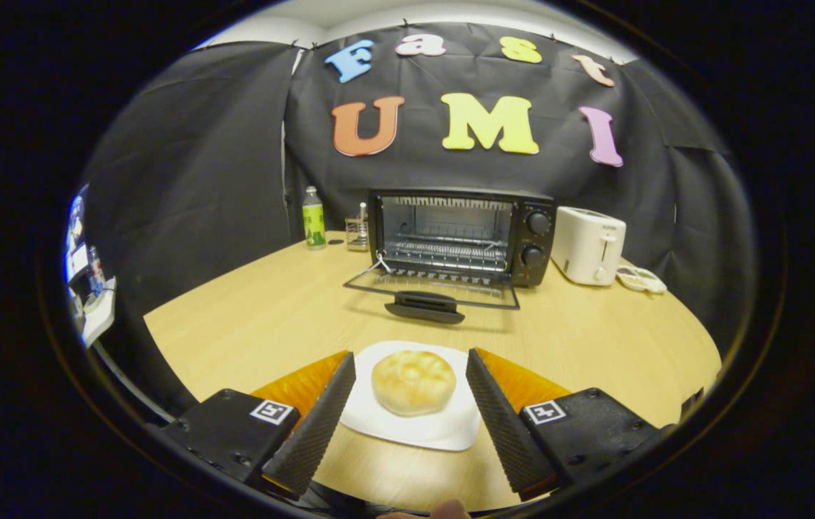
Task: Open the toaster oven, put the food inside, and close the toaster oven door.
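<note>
1. A round, golden bread roll (413, 381) is sitting upright in the middle of a white square plate (443, 429), which is lying flat on the wooden table.
2. The roll and plate are lying between the fingers of the gripper (411, 375), which are standing spread wide on either side, not touching the roll.
3. A black toaster oven (461, 234) is standing at the far side of the table, well beyond the plate, facing the fingers.
4. Its glass door (432, 290) is hanging fully open, lying flat toward the plate, with its dark handle at the near edge.
5. A wire rack is showing inside, and two knobs are sitting on its right panel.
</note>
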